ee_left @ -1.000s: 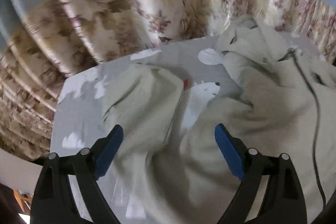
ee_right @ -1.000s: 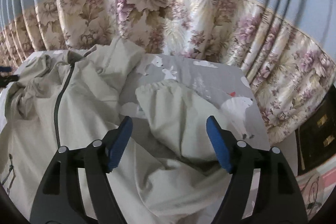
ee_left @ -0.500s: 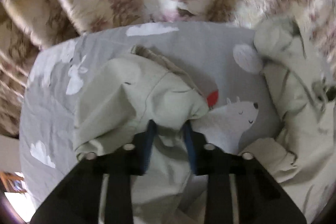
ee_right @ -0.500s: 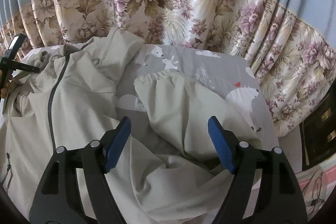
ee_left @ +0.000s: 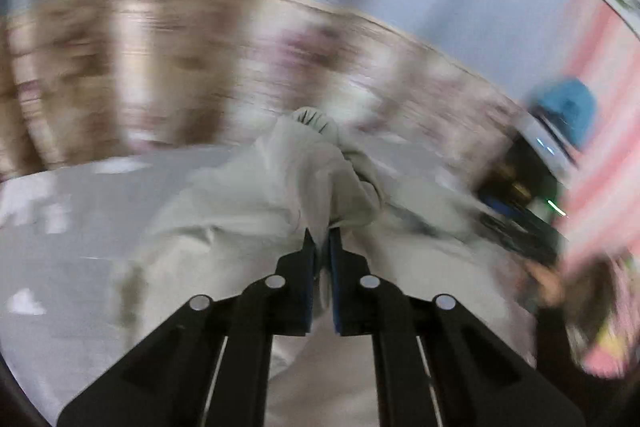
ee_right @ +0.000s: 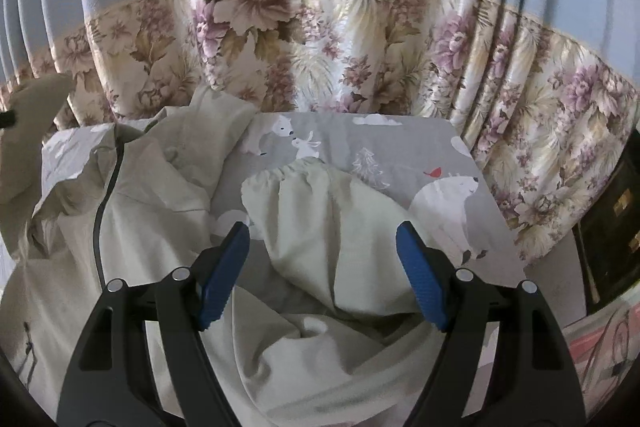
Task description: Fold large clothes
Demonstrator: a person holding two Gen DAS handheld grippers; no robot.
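A pale green zip jacket (ee_right: pixel 152 211) lies crumpled on a grey bear-print sheet (ee_right: pixel 400 143). Its sleeve (ee_right: pixel 332 211) with an elastic cuff lies in front of my right gripper (ee_right: pixel 322 259), which is open and empty just above it. In the blurred left wrist view my left gripper (ee_left: pixel 323 247) is shut on the other sleeve (ee_left: pixel 304 163) and holds it lifted, with the cuff pointing up. The right gripper shows blurred at the right in that view (ee_left: pixel 516 195). The lifted sleeve also shows at the far left in the right wrist view (ee_right: pixel 32 115).
A floral curtain (ee_right: pixel 320 39) with a blue upper part hangs behind the bed. The bed's right edge (ee_right: pixel 496 211) drops off beside a dark cabinet (ee_right: pixel 612 227). A pink patterned surface (ee_right: pixel 600 347) lies at lower right.
My left gripper closed on the left sleeve, lifted it and swung it toward the right. My right gripper stayed open and moved slightly nearer its sleeve.
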